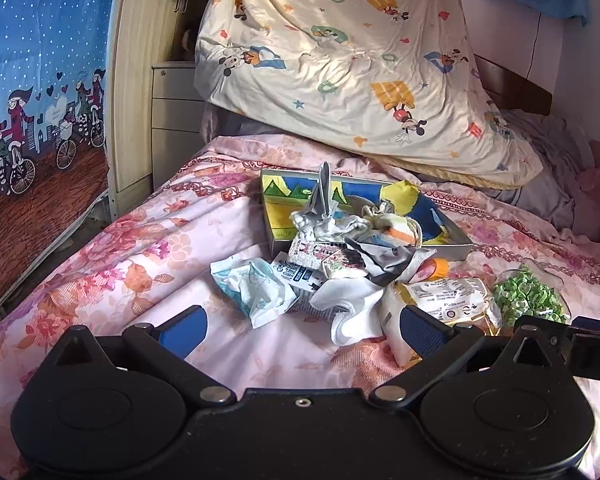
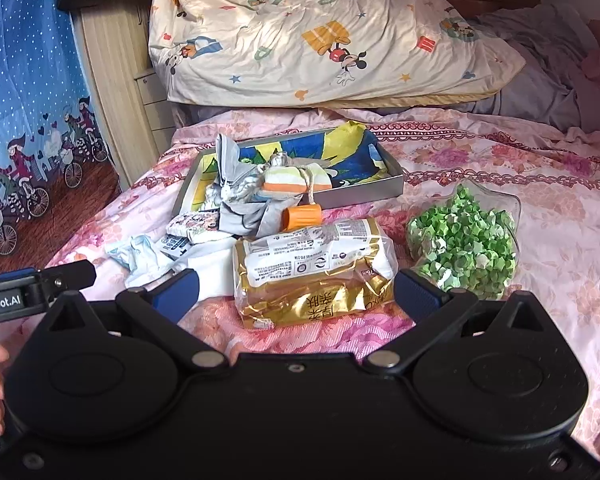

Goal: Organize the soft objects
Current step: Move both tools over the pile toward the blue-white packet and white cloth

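A heap of soft things lies on the pink floral bedspread (image 1: 112, 264). It holds a light blue wrapper pack (image 1: 256, 284), a white cloth (image 1: 348, 308), a grey cloth (image 2: 236, 168) and a string-tied striped bundle (image 2: 296, 182). Part of the heap spills over the front rim of the grey tray (image 2: 364, 196), which has a blue and yellow lining. My left gripper (image 1: 302, 332) is open just short of the white cloth and holds nothing. The right gripper (image 2: 298, 290) is open too, its fingers on either side of the near end of a gold packet (image 2: 312, 272).
A clear dish of green paper stars (image 2: 464, 240) sits to the right of the packet. An orange cap (image 2: 304, 216) lies behind it. A cartoon-print quilt (image 1: 340, 60) is piled at the bed's far end. A wooden cabinet (image 1: 140, 80) and blue curtain (image 1: 40, 80) stand on the left.
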The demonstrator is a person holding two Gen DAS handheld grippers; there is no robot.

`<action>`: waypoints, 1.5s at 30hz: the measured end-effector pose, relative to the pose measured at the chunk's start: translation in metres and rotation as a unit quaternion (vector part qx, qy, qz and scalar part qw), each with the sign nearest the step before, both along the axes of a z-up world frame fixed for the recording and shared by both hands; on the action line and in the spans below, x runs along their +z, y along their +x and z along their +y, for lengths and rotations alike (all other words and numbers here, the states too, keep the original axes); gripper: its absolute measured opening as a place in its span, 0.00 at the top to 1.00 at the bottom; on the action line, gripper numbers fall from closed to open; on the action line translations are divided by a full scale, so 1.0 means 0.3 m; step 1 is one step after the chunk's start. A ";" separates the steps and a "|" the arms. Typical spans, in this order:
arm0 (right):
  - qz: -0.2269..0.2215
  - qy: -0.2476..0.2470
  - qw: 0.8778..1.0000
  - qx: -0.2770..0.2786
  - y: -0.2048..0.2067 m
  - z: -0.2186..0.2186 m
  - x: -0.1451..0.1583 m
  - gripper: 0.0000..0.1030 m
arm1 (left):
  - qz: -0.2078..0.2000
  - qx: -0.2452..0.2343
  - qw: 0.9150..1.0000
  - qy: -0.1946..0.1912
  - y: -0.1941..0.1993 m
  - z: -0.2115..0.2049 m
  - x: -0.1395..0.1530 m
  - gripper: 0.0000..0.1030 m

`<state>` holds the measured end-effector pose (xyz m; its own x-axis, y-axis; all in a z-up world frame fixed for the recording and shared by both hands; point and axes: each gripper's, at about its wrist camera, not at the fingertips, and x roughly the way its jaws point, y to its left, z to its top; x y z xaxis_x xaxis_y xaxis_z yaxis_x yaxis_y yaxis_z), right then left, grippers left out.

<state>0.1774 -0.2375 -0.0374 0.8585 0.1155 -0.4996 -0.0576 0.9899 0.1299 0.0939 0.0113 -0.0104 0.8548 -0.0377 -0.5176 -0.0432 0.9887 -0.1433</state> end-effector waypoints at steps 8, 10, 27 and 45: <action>0.010 -0.008 1.000 0.009 0.014 0.013 -0.021 0.00 | 0.016 0.003 1.000 0.004 0.005 -0.002 -0.015 0.01; 0.012 -0.011 1.000 0.012 0.019 0.017 -0.027 0.00 | 0.021 0.008 1.000 0.003 0.008 0.001 -0.019 0.01; 0.023 -0.042 0.998 0.044 0.045 0.055 -0.061 0.00 | 0.054 0.045 0.997 -0.010 0.022 0.034 -0.041 0.01; 0.029 -0.052 0.995 0.076 0.057 0.092 -0.031 0.00 | 0.077 0.098 0.990 -0.061 0.033 0.118 0.007 0.01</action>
